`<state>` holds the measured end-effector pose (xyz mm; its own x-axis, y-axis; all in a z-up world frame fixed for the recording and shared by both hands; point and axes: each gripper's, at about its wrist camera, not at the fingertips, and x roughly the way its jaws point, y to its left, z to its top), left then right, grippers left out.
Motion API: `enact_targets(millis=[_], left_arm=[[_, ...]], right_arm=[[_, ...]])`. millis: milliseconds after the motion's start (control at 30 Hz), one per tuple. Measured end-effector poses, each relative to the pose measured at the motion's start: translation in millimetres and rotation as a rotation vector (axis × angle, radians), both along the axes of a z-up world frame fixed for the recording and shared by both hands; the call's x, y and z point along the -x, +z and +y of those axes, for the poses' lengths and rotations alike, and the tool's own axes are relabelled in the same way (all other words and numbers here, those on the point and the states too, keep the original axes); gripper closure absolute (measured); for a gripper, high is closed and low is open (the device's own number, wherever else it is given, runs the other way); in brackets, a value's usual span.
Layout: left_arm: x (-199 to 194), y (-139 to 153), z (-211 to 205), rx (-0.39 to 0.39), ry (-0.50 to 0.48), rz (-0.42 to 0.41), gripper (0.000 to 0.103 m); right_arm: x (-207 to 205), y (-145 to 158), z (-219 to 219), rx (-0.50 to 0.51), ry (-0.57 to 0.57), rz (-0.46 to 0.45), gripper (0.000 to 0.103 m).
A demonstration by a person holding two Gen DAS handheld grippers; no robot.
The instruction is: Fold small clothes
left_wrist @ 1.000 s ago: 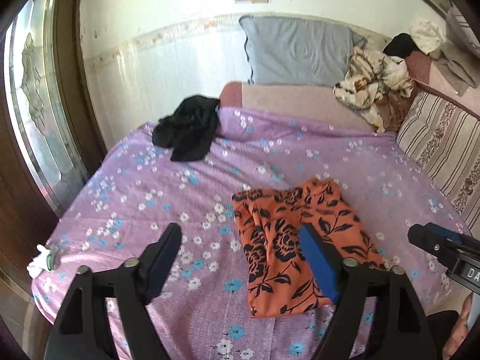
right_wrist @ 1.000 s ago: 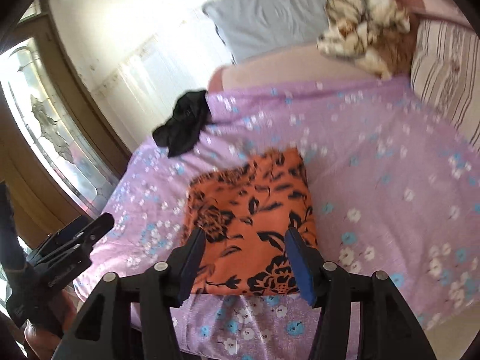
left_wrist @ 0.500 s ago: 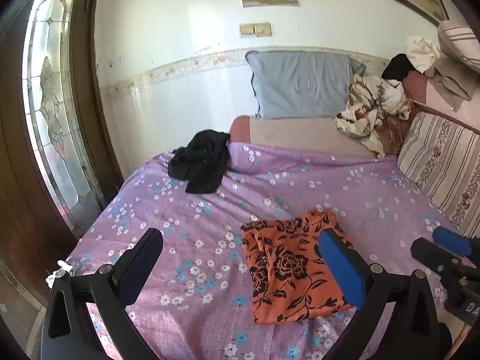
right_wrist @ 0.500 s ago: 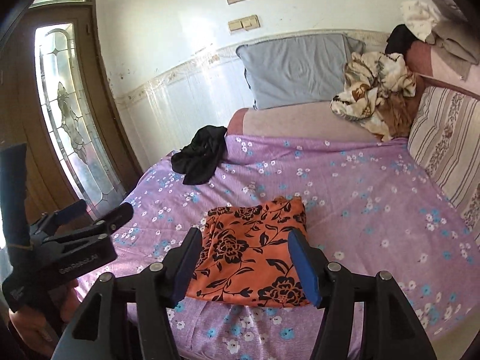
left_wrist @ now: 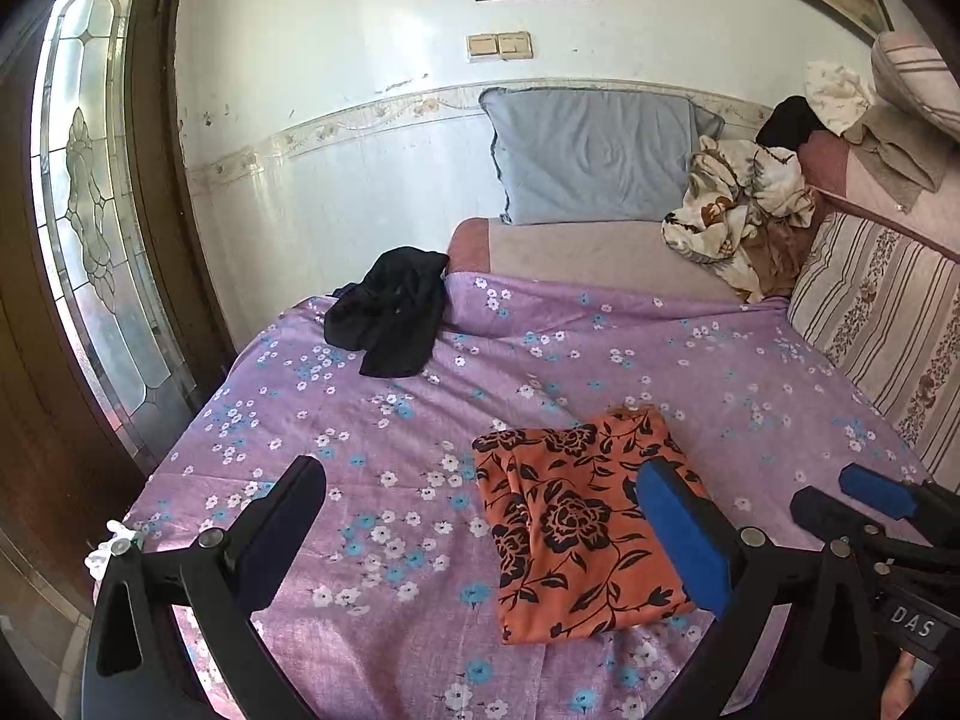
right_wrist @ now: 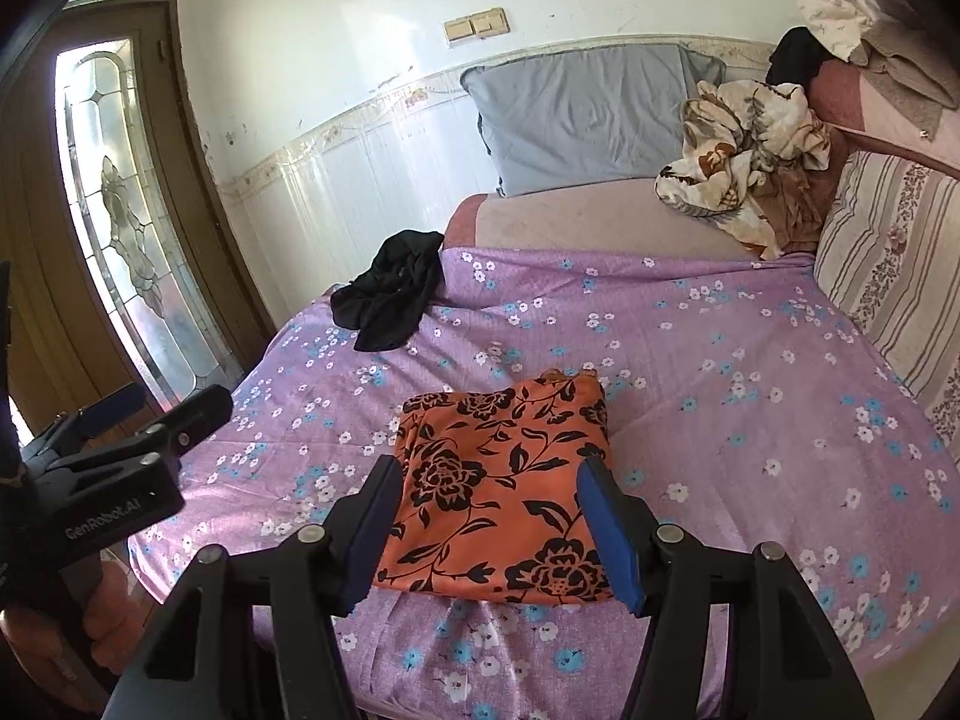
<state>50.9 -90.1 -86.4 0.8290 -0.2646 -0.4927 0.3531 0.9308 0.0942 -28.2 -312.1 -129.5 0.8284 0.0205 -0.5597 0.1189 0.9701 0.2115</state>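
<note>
We see the bed [left_wrist: 600, 360] first, its lilac sheet soft and sprinkled with small white and blue flowers. Near its front edge the orange cloth [right_wrist: 504, 492] lies folded into a flat rectangle, thin fabric printed with black roses. A crumpled black garment [left_wrist: 390, 315] sits well apart, by the wall. Our left gripper [left_wrist: 480, 516] hangs above the sheet, jaws spread wide, empty. Our right gripper [right_wrist: 492, 522] hovers over the cloth, jaws partly apart, pinching nothing.
</note>
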Motion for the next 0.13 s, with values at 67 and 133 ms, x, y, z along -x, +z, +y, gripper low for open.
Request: enact_targets(millis=[67, 133], left_arm=[[-3.4, -1.2, -0.4, 0.003, -0.004, 0.001, 0.000], [-11.1, -5.1, -1.0, 0.011, -0.010, 0.021, 0.000]], right_arm=[[-4.9, -3.2, -0.6, -0.011, 0.003, 0.013, 0.039], [-12.3, -3.9, -5.8, -0.024, -0.003, 0.022, 0.039]])
